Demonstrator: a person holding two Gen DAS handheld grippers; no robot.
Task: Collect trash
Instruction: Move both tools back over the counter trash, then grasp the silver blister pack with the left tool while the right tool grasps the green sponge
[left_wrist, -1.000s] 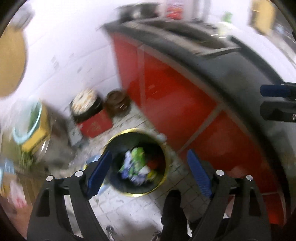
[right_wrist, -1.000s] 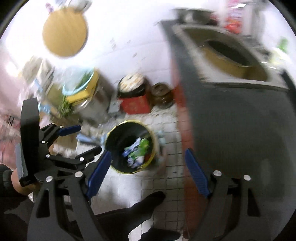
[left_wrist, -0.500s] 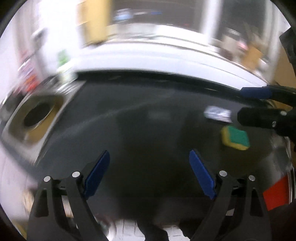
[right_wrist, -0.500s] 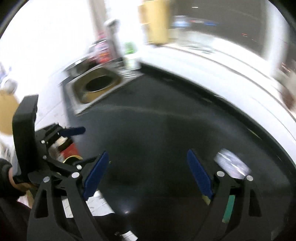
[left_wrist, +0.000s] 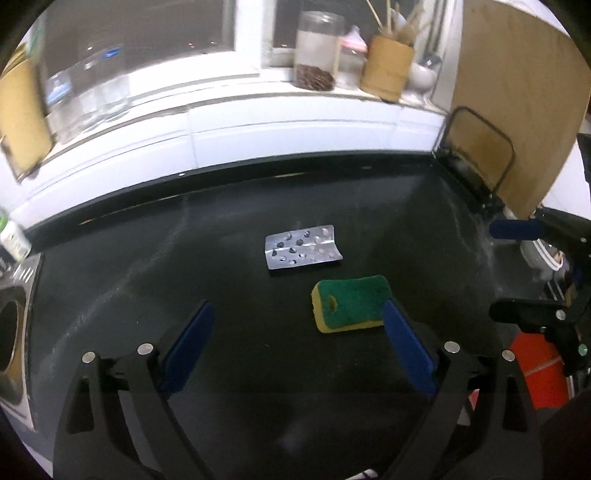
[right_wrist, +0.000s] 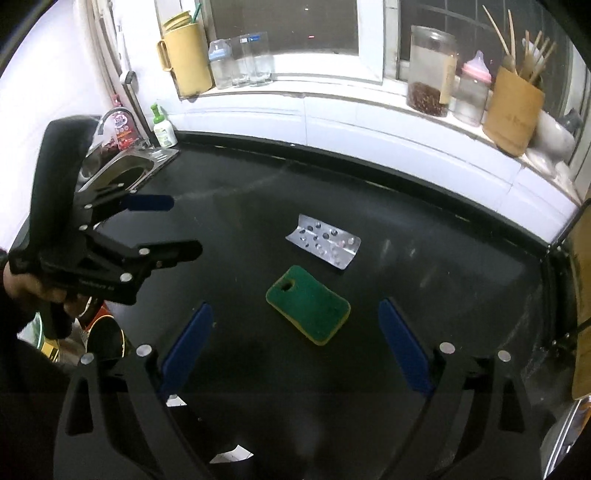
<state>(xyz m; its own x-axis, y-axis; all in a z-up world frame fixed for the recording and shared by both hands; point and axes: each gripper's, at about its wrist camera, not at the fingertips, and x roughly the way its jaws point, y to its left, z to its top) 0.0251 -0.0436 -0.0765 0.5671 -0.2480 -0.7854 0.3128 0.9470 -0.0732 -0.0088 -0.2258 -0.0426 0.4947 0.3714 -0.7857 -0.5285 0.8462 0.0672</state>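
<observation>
A silver empty pill blister pack (left_wrist: 303, 246) lies on the black countertop (left_wrist: 147, 280), also in the right wrist view (right_wrist: 324, 242). A green and yellow sponge (left_wrist: 351, 303) lies just in front of it (right_wrist: 308, 305). My left gripper (left_wrist: 295, 343) is open and empty, above the counter, short of both; it also shows at the left of the right wrist view (right_wrist: 173, 227). My right gripper (right_wrist: 295, 341) is open and empty, with the sponge between and beyond its fingertips; it shows at the right edge of the left wrist view (left_wrist: 513, 269).
A steel sink (right_wrist: 125, 171) with a soap bottle (right_wrist: 164, 127) is at the counter's left end. The window sill holds a yellow jug (right_wrist: 188, 55), glasses, jars (right_wrist: 428, 70) and a utensil holder (right_wrist: 513, 107). A wooden board (left_wrist: 513, 110) stands at the right. The gold-rimmed bin (right_wrist: 105, 341) is on the floor at lower left.
Both grippers swung up from the trash bin on the floor to the countertop. The blister pack and sponge are now in front of them. Both stayed open.
</observation>
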